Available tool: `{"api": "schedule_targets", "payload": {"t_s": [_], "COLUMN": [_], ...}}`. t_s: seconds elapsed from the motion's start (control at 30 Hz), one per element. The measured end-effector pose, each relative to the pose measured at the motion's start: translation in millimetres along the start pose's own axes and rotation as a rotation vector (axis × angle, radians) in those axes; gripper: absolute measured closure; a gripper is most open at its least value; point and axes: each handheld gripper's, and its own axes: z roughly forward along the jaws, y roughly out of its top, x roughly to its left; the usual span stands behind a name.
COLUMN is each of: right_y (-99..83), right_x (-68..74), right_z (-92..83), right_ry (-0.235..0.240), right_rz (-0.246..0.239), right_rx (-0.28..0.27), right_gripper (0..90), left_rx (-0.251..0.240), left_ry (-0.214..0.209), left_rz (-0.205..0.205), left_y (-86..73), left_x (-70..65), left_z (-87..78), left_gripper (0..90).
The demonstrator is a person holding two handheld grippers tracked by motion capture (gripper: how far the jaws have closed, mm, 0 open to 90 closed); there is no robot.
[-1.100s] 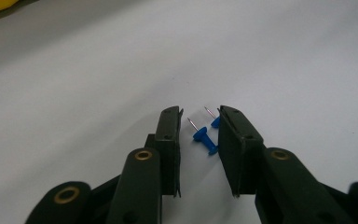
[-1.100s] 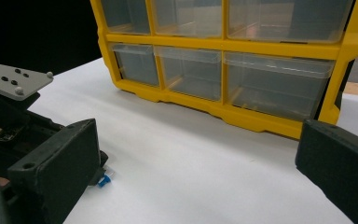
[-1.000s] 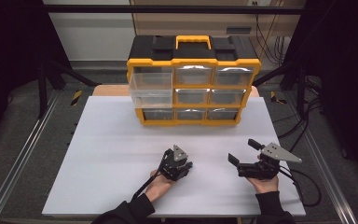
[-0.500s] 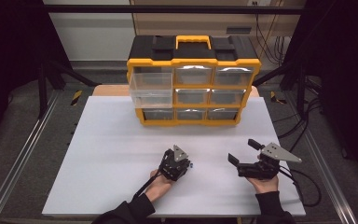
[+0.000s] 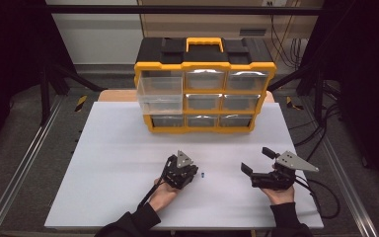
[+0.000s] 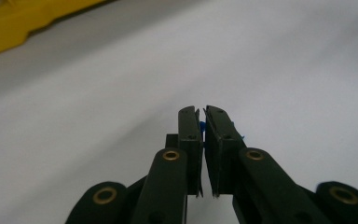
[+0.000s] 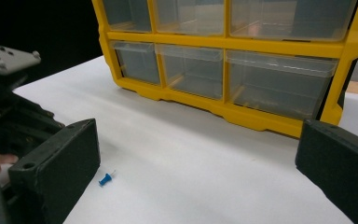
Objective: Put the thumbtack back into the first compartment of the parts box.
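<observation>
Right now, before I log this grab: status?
Left fingers shut, right fingers open. Small blue pushpin loose on white table beside left fingers, not held. Nothing in the way.

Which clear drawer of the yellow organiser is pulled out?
The top-left clear plastic drawer, seen from the high view: it juts forward while the others sit flush.

sleeves: black, long, reaching both wrists
left gripper [image 5: 193,174]: black body, grey three-cornered plate on top, brass-coloured rivets on the arm links
right gripper [image 5: 256,161]: black, grey three-cornered plate with small dark holes, thick matt pads
cables: black, one trailing from each gripper
</observation>
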Motion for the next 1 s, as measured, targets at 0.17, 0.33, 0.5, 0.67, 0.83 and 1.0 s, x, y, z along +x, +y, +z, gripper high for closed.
{"api": "schedule_targets", "payload": {"t_s": [0.17,0.33,0.5,0.67,0.83,1.0], "right_y": [0.0,0.0,0.0,0.1,-0.1,-0.3], "right_x": [0.9,1.0,0.9,1.1,0.7,1.2], "right_z": [-0.1,0.0,-0.1,0.0,0.1,0.4], "right_ry": [0.001,0.003,0.004,0.004,0.003,0.004], "right_rz": [0.008,0.007,0.007,0.010,0.004,0.009], "right_rx": [0.005,0.005,0.005,0.004,0.003,0.011], "right_gripper": [0.7,0.7,0.7,0.7,0.7,0.7], "left_rx": [-0.044,-0.087,-0.120,-0.159,-0.182,-0.208], "left_ry": [-0.002,-0.007,-0.002,-0.006,-0.009,-0.007], "left_rz": [-0.010,-0.024,-0.025,-0.025,-0.024,-0.016], "left_y": [7.3,12.4,16.4,22.7,29.7,38.2], "left_x": [7.7,15.0,23.4,30.4,35.0,38.3], "left_z": [-18.6,-37.5,-55.5,-75.2,-92.4,-108.4], "left_gripper": [84.9,84.9,84.9,84.9,84.9,84.9]}}
